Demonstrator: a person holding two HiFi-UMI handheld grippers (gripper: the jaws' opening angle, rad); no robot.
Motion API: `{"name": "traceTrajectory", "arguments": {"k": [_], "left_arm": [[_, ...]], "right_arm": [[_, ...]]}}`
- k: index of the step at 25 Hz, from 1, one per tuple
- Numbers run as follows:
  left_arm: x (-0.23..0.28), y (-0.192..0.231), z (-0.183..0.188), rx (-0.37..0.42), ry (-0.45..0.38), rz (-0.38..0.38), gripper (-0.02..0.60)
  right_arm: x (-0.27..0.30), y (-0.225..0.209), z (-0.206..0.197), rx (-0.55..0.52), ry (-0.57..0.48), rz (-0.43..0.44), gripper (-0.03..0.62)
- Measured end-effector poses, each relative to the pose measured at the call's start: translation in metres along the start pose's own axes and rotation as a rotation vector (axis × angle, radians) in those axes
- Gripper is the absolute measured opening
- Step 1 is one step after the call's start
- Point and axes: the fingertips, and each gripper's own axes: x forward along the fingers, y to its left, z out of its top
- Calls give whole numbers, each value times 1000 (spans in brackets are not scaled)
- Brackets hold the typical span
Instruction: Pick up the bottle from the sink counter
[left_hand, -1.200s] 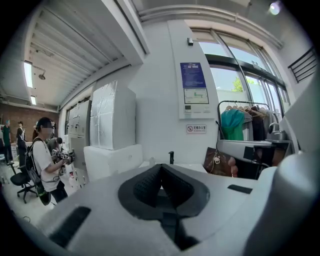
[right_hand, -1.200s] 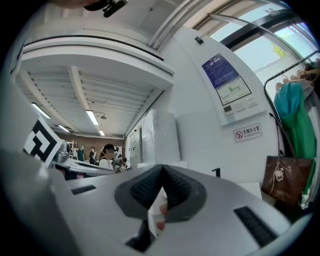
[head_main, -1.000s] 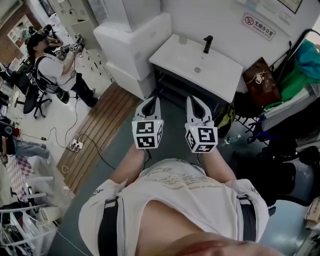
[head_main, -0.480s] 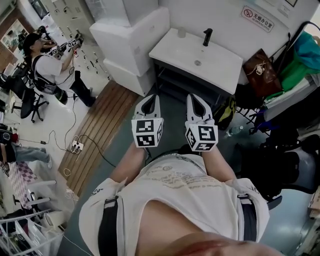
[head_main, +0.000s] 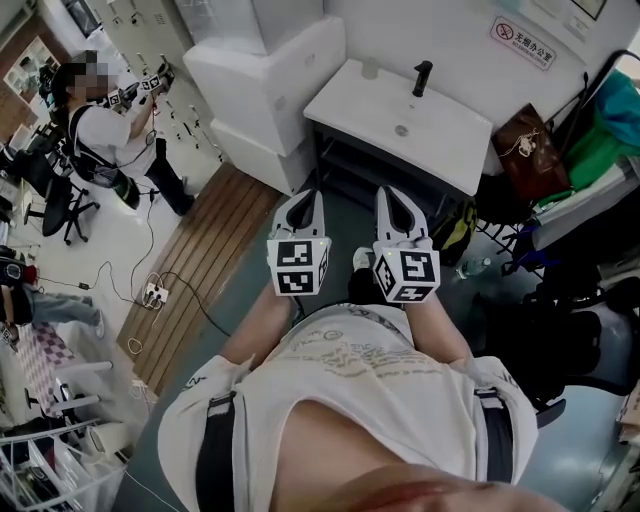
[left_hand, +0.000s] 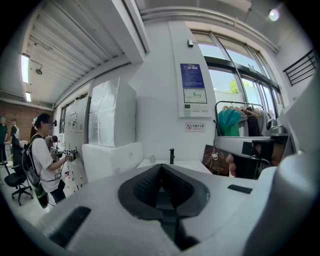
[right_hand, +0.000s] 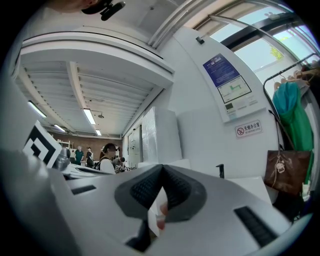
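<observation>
I have both tools up in front of my torso, side by side and near each other, their jaws pointing forward toward the sink counter (head_main: 350, 105). My forearms are bent in close to my body, and the marker cubes sit face-up toward the head camera.

The left tool (head_main: 309, 197) is closed: in its own view the jaw tips meet at the top (left_hand: 161, 166) and nothing sits between the pads. The right tool (head_main: 392, 192) reads the same way, tips together (right_hand: 161, 167). Through the gap below its tips I see only a pale and reddish patch that I cannot identify. Neither tool touches anything.

The bottle (head_main: 370, 68) stands upright on the counter, well ahead of both tools and roughly on the line that runs between them. From the left tool it shows just above and slightly left of the jaw tips (left_hand: 152, 158), small and pale. The black faucet (head_main: 421, 77) stands to the right of the bottle, near it but apart, also at the back of the counter. It shows in the left gripper view (left_hand: 171, 155) and, off to the right of the jaws, in the right gripper view (right_hand: 220, 171).

Right of the counter, beyond the right tool, a brown bag (head_main: 525, 150) hangs. Far off to the left of the left tool another person (head_main: 100, 140) stands with a pair of tools raised
</observation>
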Motion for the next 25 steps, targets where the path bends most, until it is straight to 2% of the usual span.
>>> {"name": "traceTrajectory", "arguments": {"k": [13, 25], "left_arm": [[66, 26, 5, -2, 21, 14, 21], [157, 47, 20, 11, 43, 34, 21]], "right_arm": [[73, -26, -10, 7, 19, 20, 21], [158, -80, -8, 10, 33, 30, 21]]}}
